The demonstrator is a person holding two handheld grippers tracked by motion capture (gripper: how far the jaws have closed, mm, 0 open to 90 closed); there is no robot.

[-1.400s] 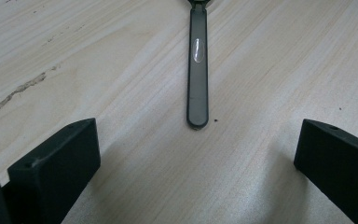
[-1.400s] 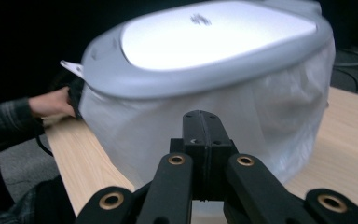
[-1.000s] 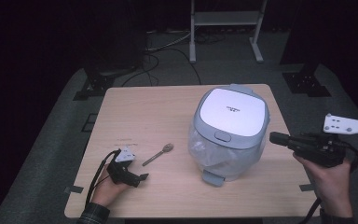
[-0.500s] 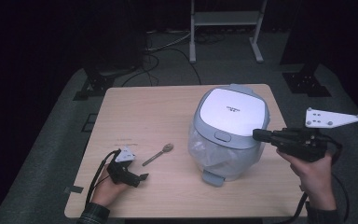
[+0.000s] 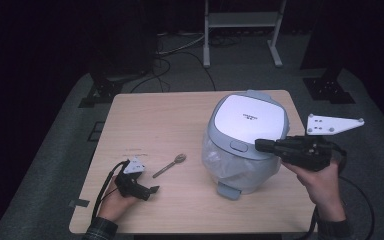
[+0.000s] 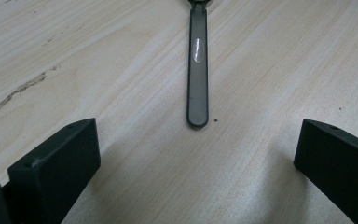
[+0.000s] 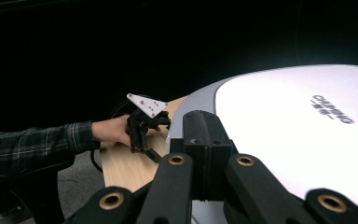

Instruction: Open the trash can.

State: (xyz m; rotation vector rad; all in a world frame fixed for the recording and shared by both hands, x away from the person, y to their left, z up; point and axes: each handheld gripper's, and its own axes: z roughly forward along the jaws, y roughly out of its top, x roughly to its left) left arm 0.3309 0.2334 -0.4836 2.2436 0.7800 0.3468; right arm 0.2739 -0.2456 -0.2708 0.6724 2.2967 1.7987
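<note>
A white-and-grey rice cooker stands lid down on the right half of the wooden table. My right gripper is shut and held level, its tip over the cooker's front right edge near the lid button. In the right gripper view the closed jaws point across the white lid. A metal spoon lies left of the cooker. My left gripper rests low at the front left, open. Its jaws stand wide apart, with the spoon handle just beyond them.
A metal stand and cables sit on the dark floor behind the table. Black stand bases lie at the back left and right. The other hand's gripper and a plaid sleeve appear beyond the cooker.
My right gripper has moved left from beside the table to over the cooker's front right edge. The left gripper and spoon have stayed put.
</note>
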